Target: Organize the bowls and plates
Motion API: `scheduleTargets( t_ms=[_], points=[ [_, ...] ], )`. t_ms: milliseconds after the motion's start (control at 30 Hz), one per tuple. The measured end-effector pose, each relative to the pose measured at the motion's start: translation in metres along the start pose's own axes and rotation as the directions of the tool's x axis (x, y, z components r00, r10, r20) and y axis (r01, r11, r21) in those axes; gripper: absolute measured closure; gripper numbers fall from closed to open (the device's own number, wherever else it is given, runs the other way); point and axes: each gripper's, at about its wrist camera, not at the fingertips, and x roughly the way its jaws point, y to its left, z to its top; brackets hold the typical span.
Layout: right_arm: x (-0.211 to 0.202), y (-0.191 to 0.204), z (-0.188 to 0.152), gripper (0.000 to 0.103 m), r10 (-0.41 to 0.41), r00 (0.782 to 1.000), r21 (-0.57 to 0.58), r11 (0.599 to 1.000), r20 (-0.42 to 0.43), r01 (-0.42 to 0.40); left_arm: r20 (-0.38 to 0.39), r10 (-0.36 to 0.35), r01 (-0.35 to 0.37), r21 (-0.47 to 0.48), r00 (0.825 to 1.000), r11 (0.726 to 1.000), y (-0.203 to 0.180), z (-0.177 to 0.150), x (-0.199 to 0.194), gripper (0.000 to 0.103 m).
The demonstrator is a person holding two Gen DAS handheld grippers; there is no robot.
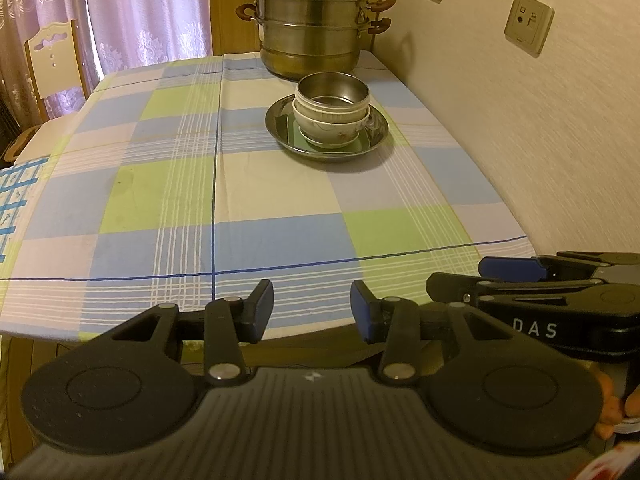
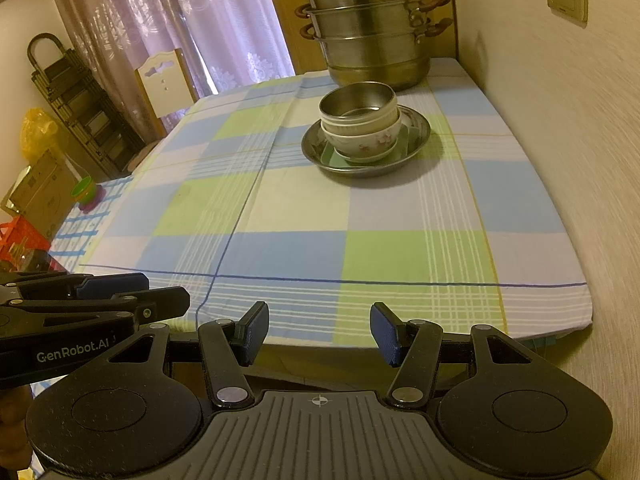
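A stack stands on the far right part of the checked tablecloth: a steel plate [image 1: 280, 128] [image 2: 312, 152] holds a green square dish [image 1: 360, 142] [image 2: 326, 156], a floral ceramic bowl [image 1: 328, 130] [image 2: 368, 140], a cream bowl [image 2: 380, 118] and a steel bowl [image 1: 332, 90] [image 2: 356, 100] on top. My left gripper [image 1: 312, 312] hangs open over the table's near edge, nothing between its blue pads. My right gripper [image 2: 318, 332] is open too, beside it, equally far from the stack. Each gripper shows from the side in the other's view.
A tall steel steamer pot [image 1: 312, 20] [image 2: 368, 28] stands right behind the stack by the wall [image 1: 520, 120]. A chair [image 1: 56, 60] and curtains lie beyond the table's left side. Boxes, a rack and a yellow bag [image 2: 36, 132] crowd the floor at left.
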Motion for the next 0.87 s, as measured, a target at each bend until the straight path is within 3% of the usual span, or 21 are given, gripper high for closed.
scheduleTargets(
  t_ms=[867],
  points=[
    [0.0004, 0.0021, -0.0011, 0.047, -0.001, 1.000, -0.001, 1.000, 0.000, 0.001, -0.006, -0.002, 0.002, 0.000, 1.000, 1.000, -0.0003, 0.0021, 0.0021, 0.064]
  ],
)
